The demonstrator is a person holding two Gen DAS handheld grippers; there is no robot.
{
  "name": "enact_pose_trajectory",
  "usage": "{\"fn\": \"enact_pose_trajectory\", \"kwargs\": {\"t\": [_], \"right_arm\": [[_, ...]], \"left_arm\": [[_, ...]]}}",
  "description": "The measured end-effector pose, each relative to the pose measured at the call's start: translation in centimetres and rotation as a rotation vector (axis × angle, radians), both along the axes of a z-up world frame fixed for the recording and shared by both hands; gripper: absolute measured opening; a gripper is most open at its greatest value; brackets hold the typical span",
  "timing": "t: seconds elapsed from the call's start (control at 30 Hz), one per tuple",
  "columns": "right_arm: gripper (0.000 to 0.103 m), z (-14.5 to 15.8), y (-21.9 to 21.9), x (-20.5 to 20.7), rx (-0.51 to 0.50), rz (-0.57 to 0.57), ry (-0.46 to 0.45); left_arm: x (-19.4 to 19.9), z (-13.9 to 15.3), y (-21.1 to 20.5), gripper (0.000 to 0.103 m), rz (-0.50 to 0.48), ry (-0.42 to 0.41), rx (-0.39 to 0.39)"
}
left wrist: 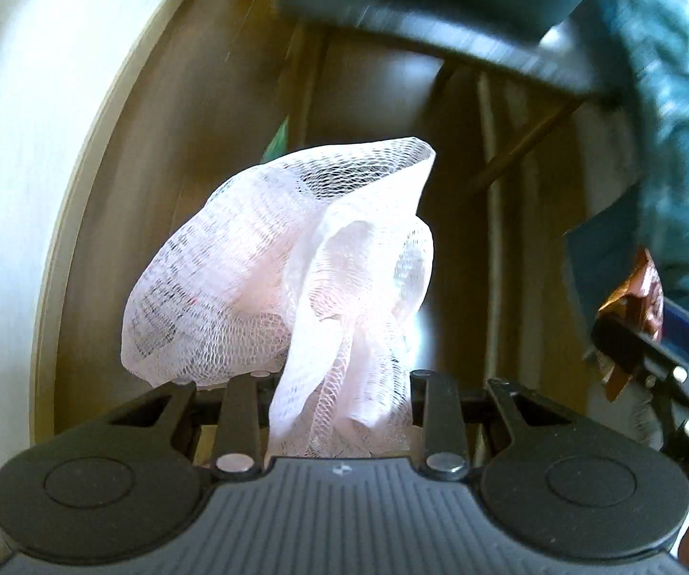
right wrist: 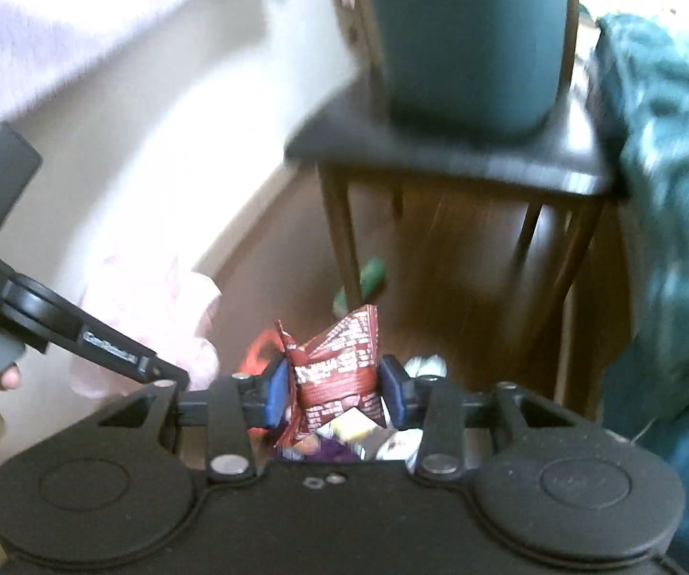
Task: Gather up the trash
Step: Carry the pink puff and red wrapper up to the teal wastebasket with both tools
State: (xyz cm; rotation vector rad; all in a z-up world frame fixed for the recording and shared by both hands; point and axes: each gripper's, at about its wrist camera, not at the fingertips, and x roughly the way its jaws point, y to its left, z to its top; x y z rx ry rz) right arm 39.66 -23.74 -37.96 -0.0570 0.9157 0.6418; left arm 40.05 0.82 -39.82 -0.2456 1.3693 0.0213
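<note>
A bunched pale pink mesh net [left wrist: 287,263] fills the middle of the left wrist view. My left gripper [left wrist: 339,383] is shut on its lower end, and the net hides the fingertips. In the right wrist view a crumpled red snack wrapper [right wrist: 339,364] sits between the blue pads [right wrist: 275,393], with my right gripper [right wrist: 335,385] shut on it. More wrapper pieces, white and purple, show just behind the pads. Both grippers hang side by side above the floor: the right gripper's fingers [left wrist: 632,340] and red wrapper [left wrist: 641,287] appear at the left view's right edge, and the left gripper's finger [right wrist: 105,340] with the pink net [right wrist: 162,316] at the right view's left.
A dark side table [right wrist: 440,158] on thin legs stands ahead, carrying a tall teal container [right wrist: 464,38]. Teal fabric [right wrist: 670,191] hangs on the right. A green object [right wrist: 371,275] lies on the wooden floor [right wrist: 464,263] by a table leg. A white wall [left wrist: 33,143] with a baseboard runs on the left.
</note>
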Motion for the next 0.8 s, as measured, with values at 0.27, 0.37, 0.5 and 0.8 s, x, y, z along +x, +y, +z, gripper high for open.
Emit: {"fn": "enact_pose_trajectory", "kwargs": {"t": [0.27,0.37,0.5,0.8], "right_arm": [[0.039,12.6,-0.7,3.2,-0.002,-0.030,-0.118],[0.039,16.8,-0.8,4.6,-0.001,-0.059,-0.144],[0.039,22.2,-0.9,6.5,0.012,-0.104,-0.184],[0.039,31.2,0.1,9.8,0.035,-0.247,-0.236]], "left_arm": [[4.3,13.8,-1.8,0.030,-0.054,-0.170,0.002],[5.4,18.2,-2.2,0.030,-0.078,-0.219,-0.003],[7.6,23.2,-2.0,0.030,-0.113,-0.272,-0.018],[12.5,32.6,-2.1,0.031,-0.199,-0.379,-0.049]]}}
